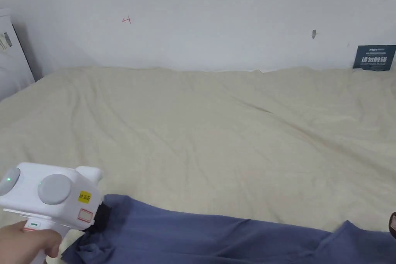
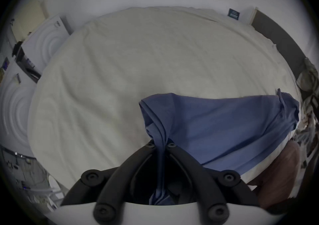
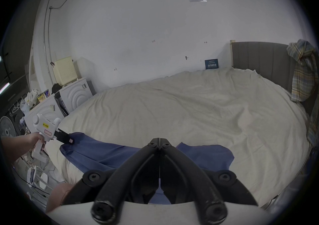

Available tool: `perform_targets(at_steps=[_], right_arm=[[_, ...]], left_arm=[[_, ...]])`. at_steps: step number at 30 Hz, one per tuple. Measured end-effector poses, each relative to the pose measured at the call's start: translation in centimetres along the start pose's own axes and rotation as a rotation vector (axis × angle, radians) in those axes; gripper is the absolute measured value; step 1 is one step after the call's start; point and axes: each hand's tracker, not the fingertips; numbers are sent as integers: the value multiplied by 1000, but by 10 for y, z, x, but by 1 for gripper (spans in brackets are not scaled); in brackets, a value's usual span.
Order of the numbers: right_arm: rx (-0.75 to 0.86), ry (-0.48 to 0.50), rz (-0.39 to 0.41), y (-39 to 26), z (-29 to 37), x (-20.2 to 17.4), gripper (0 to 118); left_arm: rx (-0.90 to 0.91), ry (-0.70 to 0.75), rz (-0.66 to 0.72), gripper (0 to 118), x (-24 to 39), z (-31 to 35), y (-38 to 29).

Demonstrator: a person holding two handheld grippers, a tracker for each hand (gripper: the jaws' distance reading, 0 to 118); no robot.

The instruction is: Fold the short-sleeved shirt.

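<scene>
Cream bedding [image 1: 216,121] carries the blue shirt [image 1: 216,237], its long axis running left to right along the near edge. Left hand-held gripper [image 2: 161,145] is clamped on its left end; right hand-held gripper [image 3: 159,144] has its jaws together, whether on cloth I cannot tell.

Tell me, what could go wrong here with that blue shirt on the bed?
The left gripper pinches only a bunched edge of the blue shirt, so the fabric might slip out when pulled. The shirt lies at the near edge of the bed sheet and could slide off. The right gripper looks shut without cloth between its tips, so the shirt may sag unevenly.
</scene>
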Motion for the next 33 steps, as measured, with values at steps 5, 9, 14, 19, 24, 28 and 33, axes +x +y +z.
perform_targets(at_steps=[5, 9, 14, 19, 24, 28, 33], right_arm=[[-8, 15, -43, -6, 0, 7, 0], [-19, 16, -56, -10, 2, 13, 0], [-44, 5, -66, -13, 11, 22, 0], [-50, -15, -44, -18, 14, 34, 0], [-53, 1, -102, -17, 7, 39, 0], [-41, 16, -104, -16, 5, 34, 0], [-59, 27, -68, -17, 5, 28, 0]], left_arm=[[23, -223, 1, 5, 76, 25, 16], [-75, -455, -27, 5, 166, 3, 38], [-134, -572, -127, 98, 251, -22, 47], [-84, -541, -143, 117, 234, -6, 45], [-88, -437, -38, 92, 171, -1, 34], [-67, -363, -24, 6, 158, -16, 23], [-86, -545, -77, 0, 196, -38, 16]])
